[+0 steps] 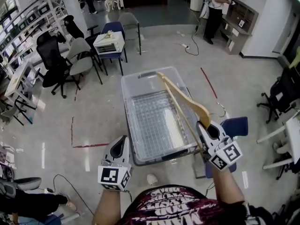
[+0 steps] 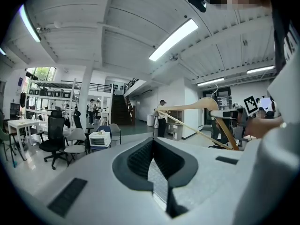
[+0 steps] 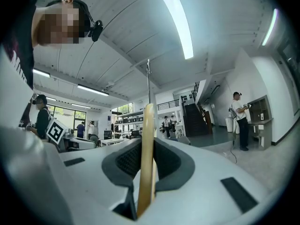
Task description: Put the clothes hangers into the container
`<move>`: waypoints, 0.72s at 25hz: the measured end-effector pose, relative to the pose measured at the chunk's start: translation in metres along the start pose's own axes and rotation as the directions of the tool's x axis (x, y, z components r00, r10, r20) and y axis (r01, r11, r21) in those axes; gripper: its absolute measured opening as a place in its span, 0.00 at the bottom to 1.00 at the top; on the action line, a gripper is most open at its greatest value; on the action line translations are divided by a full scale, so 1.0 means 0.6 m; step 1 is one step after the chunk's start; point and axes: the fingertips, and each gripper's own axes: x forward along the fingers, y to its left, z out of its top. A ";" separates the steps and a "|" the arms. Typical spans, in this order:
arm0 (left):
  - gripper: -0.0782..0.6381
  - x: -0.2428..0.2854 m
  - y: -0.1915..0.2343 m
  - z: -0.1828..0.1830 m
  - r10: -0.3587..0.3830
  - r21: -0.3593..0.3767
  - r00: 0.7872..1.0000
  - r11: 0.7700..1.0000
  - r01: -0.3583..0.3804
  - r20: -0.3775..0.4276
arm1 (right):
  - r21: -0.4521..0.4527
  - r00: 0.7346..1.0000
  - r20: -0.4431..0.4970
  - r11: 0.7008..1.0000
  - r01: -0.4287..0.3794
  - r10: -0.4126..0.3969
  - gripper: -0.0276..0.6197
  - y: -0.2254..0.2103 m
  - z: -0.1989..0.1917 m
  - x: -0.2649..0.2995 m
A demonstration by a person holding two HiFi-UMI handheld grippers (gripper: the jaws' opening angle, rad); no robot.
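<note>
Closest to you, your left gripper (image 1: pixel 121 144) sits off the near left corner of the container (image 1: pixel 127 121). Its fingers (image 2: pixel 140 161) are pressed together with nothing between them, and it touches neither the container nor the hanger.

Your right gripper (image 1: pixel 204 128) is at the container's near right corner, with its fingers clenched on the wooden clothes hanger (image 1: pixel 180 97). In the right gripper view the hanger (image 3: pixel 146 163) stands edge-on in the slot between the fingers, gripped close to its neck. Its metal hook (image 3: pixel 148 78) rises straight up past the fingertips.

From the head view, the hanger's arm and lower bar reach away from the fingers towards the far side. They cross above the right rim, and the far tip lies over the container's far right part. The hanger is held up in the air, not resting inside.

Farther out on the floor is a blue chair (image 1: pixel 116 29) carrying a white box (image 1: pixel 109 43), with black office chairs (image 1: pixel 52 60) to its left. A person (image 1: pixel 214 8) stands by a shelf at the far right.
</note>
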 end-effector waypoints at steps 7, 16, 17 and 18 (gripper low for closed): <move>0.12 0.029 0.060 -0.005 -0.043 -0.013 0.999 0.999 0.043 0.005 | -0.001 0.999 0.026 1.000 0.019 -0.019 0.14 0.026 0.015 0.050; 0.12 0.057 0.046 -0.022 -0.129 -0.029 0.992 0.991 0.129 0.003 | -0.022 0.997 0.020 0.997 0.071 -0.071 0.14 0.025 0.019 0.044; 0.12 0.057 0.044 -0.022 -0.134 -0.031 0.991 0.991 0.134 0.003 | -0.023 0.997 0.018 0.997 0.070 -0.069 0.14 0.026 0.019 0.045; 0.12 0.057 0.043 -0.021 -0.136 -0.033 0.991 0.990 0.136 0.005 | -0.022 0.998 0.014 0.998 0.067 -0.067 0.14 0.028 0.019 0.047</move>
